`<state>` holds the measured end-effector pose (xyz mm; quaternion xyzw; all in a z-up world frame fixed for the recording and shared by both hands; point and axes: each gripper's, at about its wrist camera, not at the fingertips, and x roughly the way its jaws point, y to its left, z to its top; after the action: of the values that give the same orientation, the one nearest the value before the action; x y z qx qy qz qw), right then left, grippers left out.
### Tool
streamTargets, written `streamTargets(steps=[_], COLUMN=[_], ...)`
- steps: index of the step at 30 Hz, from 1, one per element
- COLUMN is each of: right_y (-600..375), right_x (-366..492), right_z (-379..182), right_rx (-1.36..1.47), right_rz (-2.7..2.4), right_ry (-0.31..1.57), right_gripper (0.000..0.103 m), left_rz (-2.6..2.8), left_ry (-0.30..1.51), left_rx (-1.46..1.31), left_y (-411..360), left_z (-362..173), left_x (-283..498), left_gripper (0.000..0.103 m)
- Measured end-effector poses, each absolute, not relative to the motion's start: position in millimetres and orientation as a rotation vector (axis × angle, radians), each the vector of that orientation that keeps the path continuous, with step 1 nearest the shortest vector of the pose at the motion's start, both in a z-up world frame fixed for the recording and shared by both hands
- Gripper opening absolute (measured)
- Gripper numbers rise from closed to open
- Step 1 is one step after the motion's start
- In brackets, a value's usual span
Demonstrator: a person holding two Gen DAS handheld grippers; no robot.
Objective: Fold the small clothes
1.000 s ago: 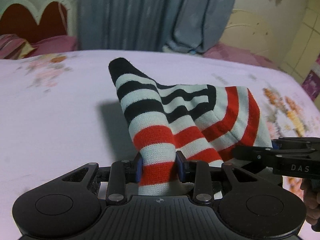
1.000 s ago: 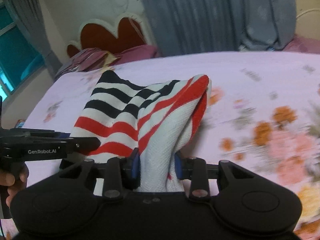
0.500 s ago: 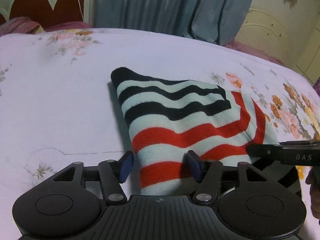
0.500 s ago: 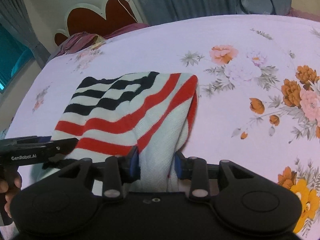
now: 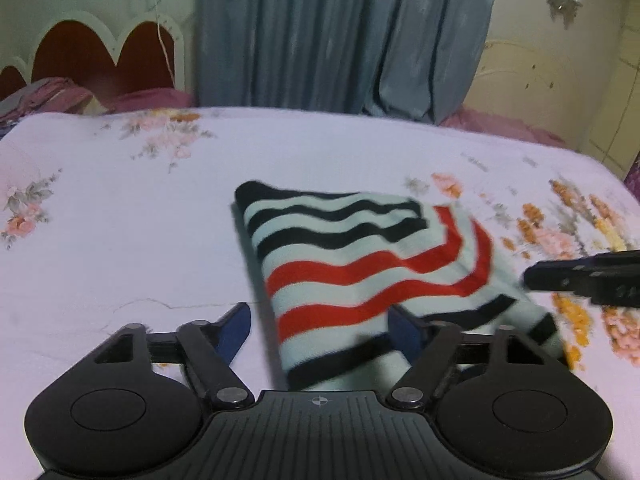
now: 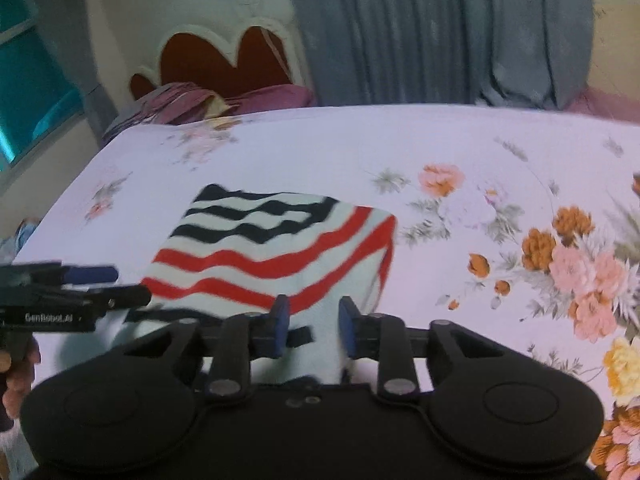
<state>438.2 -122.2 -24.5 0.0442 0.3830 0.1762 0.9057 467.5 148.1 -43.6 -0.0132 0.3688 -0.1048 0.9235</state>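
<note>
The striped garment [image 5: 372, 268] lies folded on the bed [image 5: 120, 240], its black-and-white bands toward the far side and its red-and-white bands nearer the cameras. One second ago it hung lifted and tented between both tools; half a second ago it had been lowered; now it rests flat against the floral sheet, with a black-edged hem showing at its near corner.

The left hand-held gripper [image 5: 318, 330] has its jaws spread wide. The blue pads [image 5: 234, 330] stand well apart, one clear of the cloth on the left, the other beside the garment's near edge. One second ago these pads pinched the red-and-white fabric; half a second ago they had parted; they are now wider still and hold nothing.

The right hand-held gripper [image 6: 312, 326] has its jaws partly apart, with pale fabric lying between them. In both earlier frames they clamped that fold tightly. The gap is now visibly larger, and whether the pads are touching the cloth cannot be told because of motion blur.

In the left wrist view the right tool enters from the right edge, just beside the garment. In the right wrist view the left tool [image 6: 72, 296] sits at the left edge near the garment's near left corner.

Curtains [image 5: 344, 36] and a headboard [image 5: 100, 52] stand beyond the bed.
</note>
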Motion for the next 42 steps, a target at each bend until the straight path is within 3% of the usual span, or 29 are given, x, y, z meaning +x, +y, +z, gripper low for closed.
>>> streamTargets(steps=[1,2,9,19,25,29,42], right_y=[-119,-115,-101,-95,-109,-117,-126], right_x=[436,434,432,419,390,384,382], right_z=[-24,-24,-51,-62,-43,-68,-81], right_rx=[0.078,0.062,-0.058,-0.135,-0.085,-0.088,-0.006], right_rz=[0.374,0.382,0.344,0.3,0.333,0.309,0.324], right_ry=[0.793,0.8,0.886,0.829,0.822,0.902,0.873], right_gripper=[0.021,0.021,0.015,0.013,0.015,0.016,0.019], left_rz=[-0.214,-0.221,-0.254,-0.218,-0.198,-0.166,-0.094], left_ry=[0.751,0.747,0.799,0.783,0.83,0.847,0.833], left_rx=[-0.027,-0.033,0.08,0.098,0.024,0.023,0.094], left_y=[147,146,118,114,125,121,107], left_z=[-40,-39,-67,-69,-72,-83,-87], left_x=[462,456,430,415,386,377,376], left_gripper=[0.047,0.046,0.046,0.046,0.046,0.046,0.046])
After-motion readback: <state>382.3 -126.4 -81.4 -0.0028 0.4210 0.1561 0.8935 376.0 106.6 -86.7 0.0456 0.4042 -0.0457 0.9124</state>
